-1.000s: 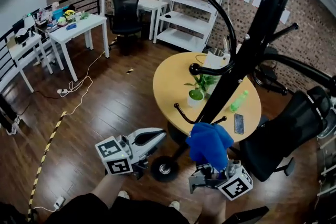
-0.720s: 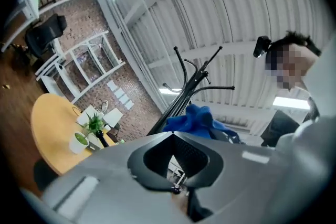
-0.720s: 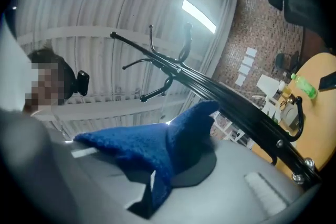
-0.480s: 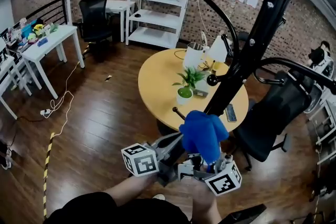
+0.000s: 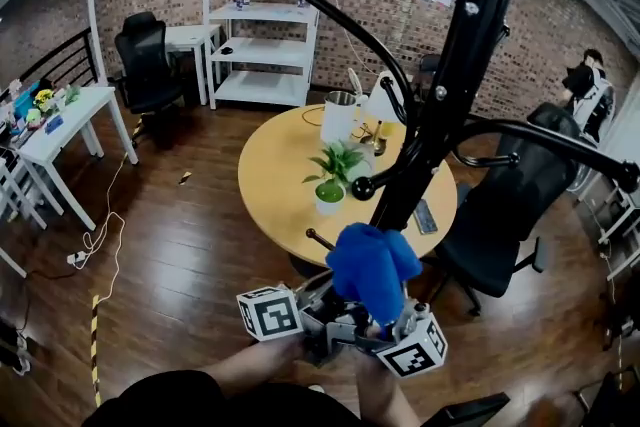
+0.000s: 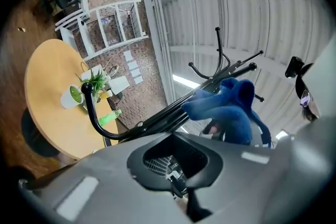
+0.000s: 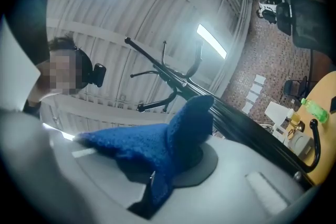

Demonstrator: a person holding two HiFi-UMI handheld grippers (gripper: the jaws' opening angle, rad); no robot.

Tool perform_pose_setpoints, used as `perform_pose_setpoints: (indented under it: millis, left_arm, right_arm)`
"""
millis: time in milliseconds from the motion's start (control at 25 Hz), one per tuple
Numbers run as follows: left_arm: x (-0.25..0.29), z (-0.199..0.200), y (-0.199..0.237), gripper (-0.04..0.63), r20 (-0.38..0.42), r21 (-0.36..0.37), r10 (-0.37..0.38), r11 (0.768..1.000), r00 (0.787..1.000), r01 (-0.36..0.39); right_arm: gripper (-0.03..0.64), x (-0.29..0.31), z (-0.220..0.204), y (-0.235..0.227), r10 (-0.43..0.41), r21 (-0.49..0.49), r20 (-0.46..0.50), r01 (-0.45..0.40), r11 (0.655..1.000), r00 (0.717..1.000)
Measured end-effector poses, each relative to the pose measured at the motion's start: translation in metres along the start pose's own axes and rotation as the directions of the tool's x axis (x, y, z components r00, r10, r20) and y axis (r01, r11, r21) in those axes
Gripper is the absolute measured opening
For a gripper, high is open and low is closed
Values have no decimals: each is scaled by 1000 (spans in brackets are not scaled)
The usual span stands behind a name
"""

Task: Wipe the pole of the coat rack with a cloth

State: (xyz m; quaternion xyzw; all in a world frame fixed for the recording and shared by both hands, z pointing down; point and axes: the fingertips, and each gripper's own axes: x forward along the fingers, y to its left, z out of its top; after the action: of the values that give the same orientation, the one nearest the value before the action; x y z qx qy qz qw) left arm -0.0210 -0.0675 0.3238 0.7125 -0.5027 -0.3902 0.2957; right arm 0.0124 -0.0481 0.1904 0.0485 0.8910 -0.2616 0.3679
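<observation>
Down at the lower stretch of the tall black metal coat-rack pole [image 5: 440,85], just above the 2 grippers, the fluffy bright-blue cloth [image 5: 370,265] sits bunched against the pole's near side. The right gripper [image 7: 160,183] has its 2 jaws clamped on a fold of that cloth. The rest of the cloth stands up loose beyond the tips, touching or very nearly touching the pole. The left gripper [image 6: 178,189] lies just beside it, jaws pressed together with nothing between them. The pole passes beyond its tips, not inside them.

The cloth looks soft, light and limp, with a nap that should drag a little on painted metal. Pinched at 1 fold it will flop, so a grip deeper in the bunch would likely keep more of it pressed to the pole. The pole reads as stiff, slim and smooth. The rack is tall, though, and spreads curved ball-tipped hooks [image 5: 362,187], so a firm sideways push could rock it. The empty left gripper looks well placed to steady it low down. Those hooks will probably snag the cloth on an upward stroke. Behind the rack stands a round yellow wooden table [image 5: 270,185] with a small potted plant [image 5: 330,183] toward its near edge.
</observation>
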Motion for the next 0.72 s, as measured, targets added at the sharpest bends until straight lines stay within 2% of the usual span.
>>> perform_pose_setpoints:
  millis: [200,280,400,480,600,720]
  left_arm:
    - [-1,6,8,0,-90,-74,-35,997,995,29]
    - [-6,13,12,0,-135,-77,-72,995,988,62]
    - [-14,27,17,0,-211,-71,-151,988,966,139]
    - [-19,31,18,0,-253,-89,-215,976,943,198]
    - [-26,36,24,0,-319,-75,-271,962,908,261]
    - [-36,52,23,0,-349,-25,-276,958,895,286]
  right_arm:
    - [21,14,-4,7,2,-93,59,3,996,998]
    - [20,18,-12,10,-14,-142,100,28,989,995]
    - [18,25,-29,11,-52,-203,175,88,975,983]
    - [18,28,-40,9,-105,-228,205,152,962,973]
    - [18,22,-40,-3,-256,-269,208,307,913,944]
    - [18,14,-13,2,-371,-379,226,433,818,900]
